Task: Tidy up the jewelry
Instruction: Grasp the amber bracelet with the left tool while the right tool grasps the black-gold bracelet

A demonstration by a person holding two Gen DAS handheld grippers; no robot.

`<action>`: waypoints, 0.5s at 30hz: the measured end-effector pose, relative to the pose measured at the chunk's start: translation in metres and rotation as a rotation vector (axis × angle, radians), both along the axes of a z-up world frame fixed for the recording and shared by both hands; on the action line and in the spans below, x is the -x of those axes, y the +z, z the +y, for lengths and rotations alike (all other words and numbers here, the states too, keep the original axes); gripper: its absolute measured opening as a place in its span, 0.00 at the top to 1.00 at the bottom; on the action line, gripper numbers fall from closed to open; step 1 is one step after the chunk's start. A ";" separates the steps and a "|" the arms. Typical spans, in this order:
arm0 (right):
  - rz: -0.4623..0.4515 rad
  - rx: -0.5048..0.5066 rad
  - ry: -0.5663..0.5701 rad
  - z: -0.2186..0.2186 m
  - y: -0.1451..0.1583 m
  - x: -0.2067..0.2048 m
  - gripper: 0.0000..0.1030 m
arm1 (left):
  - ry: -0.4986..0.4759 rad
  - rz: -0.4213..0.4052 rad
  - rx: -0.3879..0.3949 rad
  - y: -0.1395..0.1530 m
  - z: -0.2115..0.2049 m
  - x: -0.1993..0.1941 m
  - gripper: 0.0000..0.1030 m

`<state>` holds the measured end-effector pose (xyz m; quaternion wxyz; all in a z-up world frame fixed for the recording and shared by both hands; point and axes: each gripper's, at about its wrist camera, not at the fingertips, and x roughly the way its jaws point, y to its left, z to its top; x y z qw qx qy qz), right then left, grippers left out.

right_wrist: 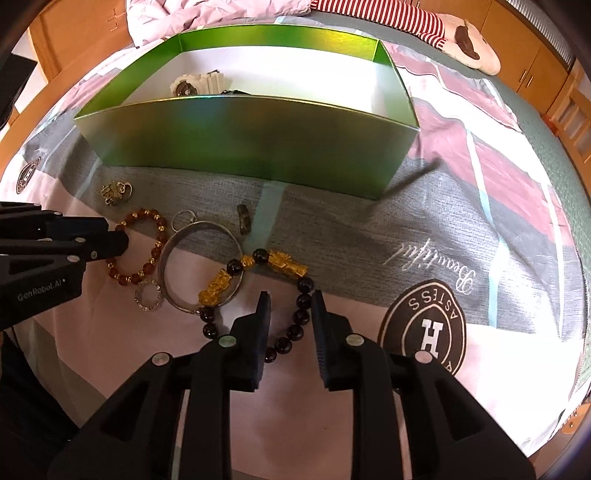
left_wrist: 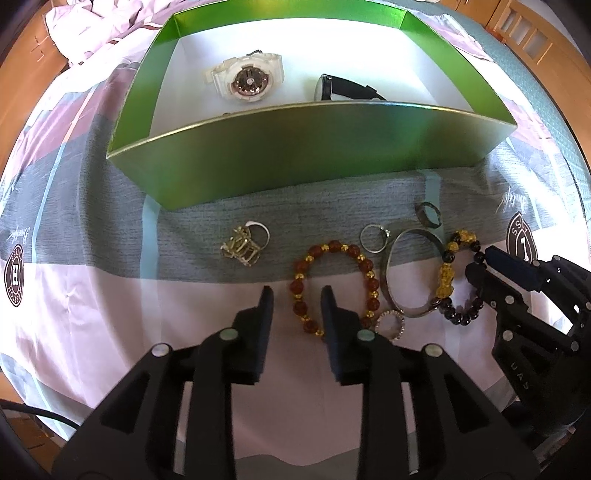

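Observation:
A green box [left_wrist: 295,155] [right_wrist: 251,144] on the bedspread holds a white watch [left_wrist: 243,79] and a black watch [left_wrist: 347,90]. In front of it lie a gold ring cluster [left_wrist: 242,245], a brown-and-gold bead bracelet [left_wrist: 334,284] [right_wrist: 138,245], small silver rings, a silver bangle [left_wrist: 410,273] [right_wrist: 201,266] and a black-and-gold bead bracelet [left_wrist: 460,277] [right_wrist: 275,291]. My left gripper [left_wrist: 297,295] is open, its fingers straddling the brown bracelet's left side. My right gripper [right_wrist: 290,299] is open, its fingers straddling the black bracelet's right side.
A dark ring [left_wrist: 428,214] [right_wrist: 243,219] and a rhinestone ring [left_wrist: 389,325] [right_wrist: 149,295] lie among the jewelry. A crumpled pink quilt [left_wrist: 92,26] and a striped plush toy [right_wrist: 424,26] lie behind the box. Wooden furniture surrounds the bed.

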<state>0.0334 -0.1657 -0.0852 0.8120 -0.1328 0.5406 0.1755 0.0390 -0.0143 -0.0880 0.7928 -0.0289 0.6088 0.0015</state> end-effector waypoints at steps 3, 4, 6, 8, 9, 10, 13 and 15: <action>-0.010 0.001 -0.010 -0.001 0.001 0.000 0.88 | -0.004 0.001 0.004 0.001 -0.001 -0.001 0.75; -0.013 0.000 -0.010 -0.002 0.002 -0.001 0.91 | -0.005 0.000 0.005 0.001 -0.001 -0.001 0.81; -0.020 -0.013 -0.012 -0.004 0.005 -0.001 0.97 | -0.006 0.001 0.011 -0.001 -0.004 -0.002 0.88; -0.030 -0.024 -0.010 -0.003 0.009 -0.001 1.00 | -0.006 -0.001 0.010 -0.001 -0.006 -0.001 0.92; -0.038 -0.025 -0.009 -0.004 0.011 -0.001 1.00 | -0.005 -0.005 0.015 0.000 -0.006 -0.001 0.92; -0.046 -0.027 -0.008 -0.004 0.014 -0.001 1.00 | -0.003 -0.010 0.018 0.001 -0.005 -0.001 0.92; -0.078 -0.048 -0.012 -0.007 0.025 0.001 1.00 | 0.002 -0.031 0.033 0.010 -0.002 0.001 0.92; -0.096 -0.061 -0.018 -0.010 0.032 0.001 1.00 | 0.007 -0.043 0.040 0.015 0.000 0.002 0.92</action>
